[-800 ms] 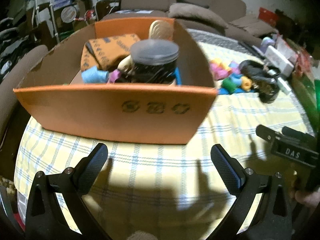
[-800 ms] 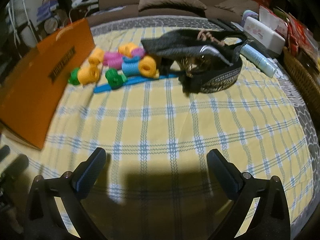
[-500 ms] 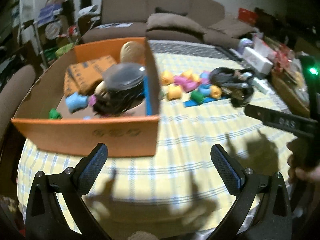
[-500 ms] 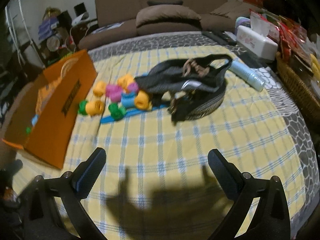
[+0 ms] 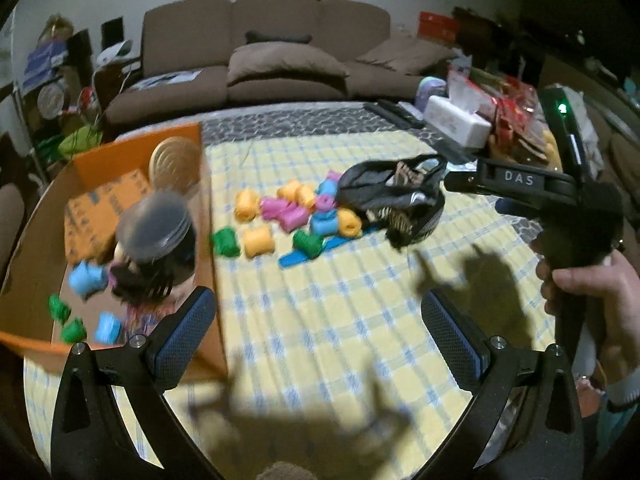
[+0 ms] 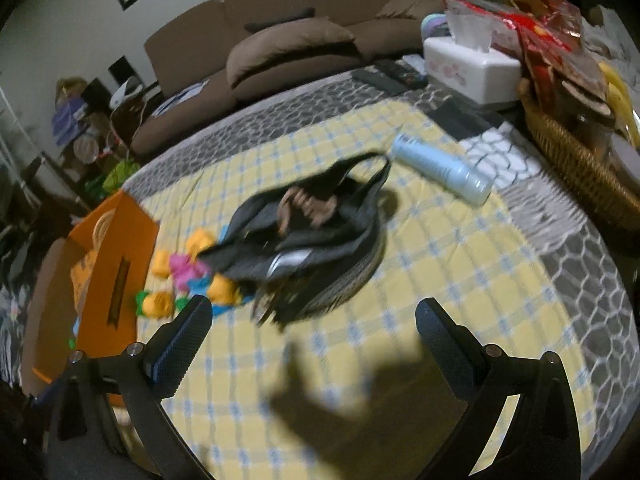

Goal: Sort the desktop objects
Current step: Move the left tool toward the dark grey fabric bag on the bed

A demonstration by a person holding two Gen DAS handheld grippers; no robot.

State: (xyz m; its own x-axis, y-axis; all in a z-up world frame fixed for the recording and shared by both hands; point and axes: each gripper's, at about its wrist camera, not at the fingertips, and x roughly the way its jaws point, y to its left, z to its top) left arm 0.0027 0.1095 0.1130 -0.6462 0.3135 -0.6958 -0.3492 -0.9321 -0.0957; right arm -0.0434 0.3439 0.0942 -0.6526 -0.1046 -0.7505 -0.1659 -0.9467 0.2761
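Your left gripper (image 5: 318, 318) hangs above the yellow checked surface (image 5: 340, 320) with its 2 fingers (image 5: 184, 330) spread wide and nothing between them. Your right gripper (image 6: 312, 338) is the same: fingers far apart, empty, raised over the cloth. In the left view your right hand (image 5: 596, 300) shows at the right edge, wrapped around the black handle of its tool.

The orange box (image 5: 28, 240) sits at the left edge of the surface. Inside it you can see a dark round jar with a grey lid (image 5: 154, 226), a gold disc (image 5: 174, 166) leaning at the back corner, an orange patterned packet (image 5: 96, 208), and several small blue and green rollers (image 5: 86, 278) on the floor of the box; that part of the view is blurred.

Just to the right of the box, a cluster of loose hair rollers (image 5: 288, 216) in yellow, pink, green and blue lies on the cloth, with a flat blue strip (image 5: 304, 256) under its near edge. Touching the right side of that cluster is a black bag (image 5: 394, 196), open at the top, with brown items showing inside.

Beyond the bag, a pale blue bottle (image 6: 438, 168) lies on its side. Further back stand a white tissue box (image 6: 472, 66) and, at the right edge, a wicker basket (image 6: 576, 164).
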